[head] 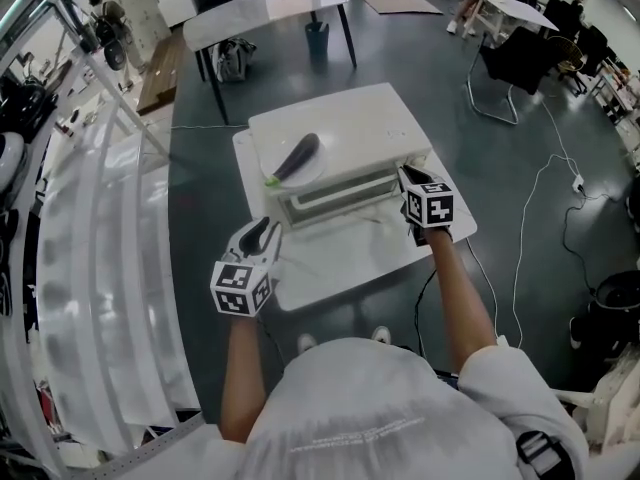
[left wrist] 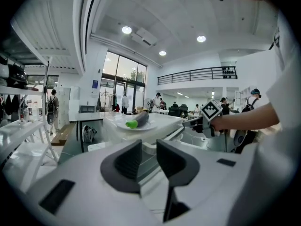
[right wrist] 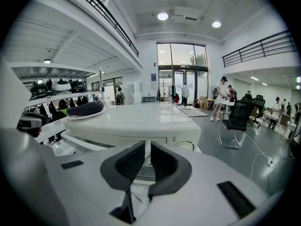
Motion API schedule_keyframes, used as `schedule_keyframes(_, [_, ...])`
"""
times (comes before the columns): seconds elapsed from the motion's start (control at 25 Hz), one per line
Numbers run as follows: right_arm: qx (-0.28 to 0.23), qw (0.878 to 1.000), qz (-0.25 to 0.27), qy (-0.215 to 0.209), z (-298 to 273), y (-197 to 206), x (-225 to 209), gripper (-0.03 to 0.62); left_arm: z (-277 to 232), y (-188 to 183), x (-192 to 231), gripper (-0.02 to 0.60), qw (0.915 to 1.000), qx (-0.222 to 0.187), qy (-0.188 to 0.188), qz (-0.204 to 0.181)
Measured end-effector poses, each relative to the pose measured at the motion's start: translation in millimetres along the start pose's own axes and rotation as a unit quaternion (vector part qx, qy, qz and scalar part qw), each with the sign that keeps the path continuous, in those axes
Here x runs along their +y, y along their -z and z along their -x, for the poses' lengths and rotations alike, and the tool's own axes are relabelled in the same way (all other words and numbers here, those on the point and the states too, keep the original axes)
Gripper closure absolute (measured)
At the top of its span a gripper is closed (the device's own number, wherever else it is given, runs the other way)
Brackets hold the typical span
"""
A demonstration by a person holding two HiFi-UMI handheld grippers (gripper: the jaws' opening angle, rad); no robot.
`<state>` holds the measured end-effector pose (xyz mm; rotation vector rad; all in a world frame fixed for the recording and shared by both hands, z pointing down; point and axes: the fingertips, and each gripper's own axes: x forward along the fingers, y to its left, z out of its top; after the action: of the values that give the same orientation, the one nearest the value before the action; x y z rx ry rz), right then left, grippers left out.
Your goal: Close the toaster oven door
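White boxy toaster oven [head: 340, 128], its glass door [head: 335, 198] seemingly ajar just ahead of the right gripper [right wrist: 145, 163] jaws, narrow and empty: push squarely; left gripper [left wrist: 149, 160] jaws half-spread, empty

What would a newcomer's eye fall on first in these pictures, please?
A white toaster oven sits on a small white table, with a dark eggplant on a plate on its top. The right gripper is at the oven's front right corner; the left gripper hovers over the table's front left.
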<state>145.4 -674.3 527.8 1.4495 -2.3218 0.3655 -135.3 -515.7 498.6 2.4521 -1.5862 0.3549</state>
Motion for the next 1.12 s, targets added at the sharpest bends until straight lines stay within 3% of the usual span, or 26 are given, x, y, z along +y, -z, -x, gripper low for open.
schedule_keyframes(0.4, [-0.003, 1.0, 0.029, -0.006, 16, -11, 4, 0.543, -11, -20, -1, 0.485, 0.9998, -0.004, 0.004, -0.02])
schedule_keyframes(0.76, [-0.035, 0.997, 0.064, 0.006, 75, -53, 2, 0.565, -21, -91, -11, 0.541, 0.9958, -0.055, 0.0, -0.074])
schedule_keyframes(1.12, [-0.077, 0.991, 0.106, -0.03, 119, -86, 35, 0.574, -20, -141, -32, 0.563, 0.9885, -0.096, 0.003, -0.117])
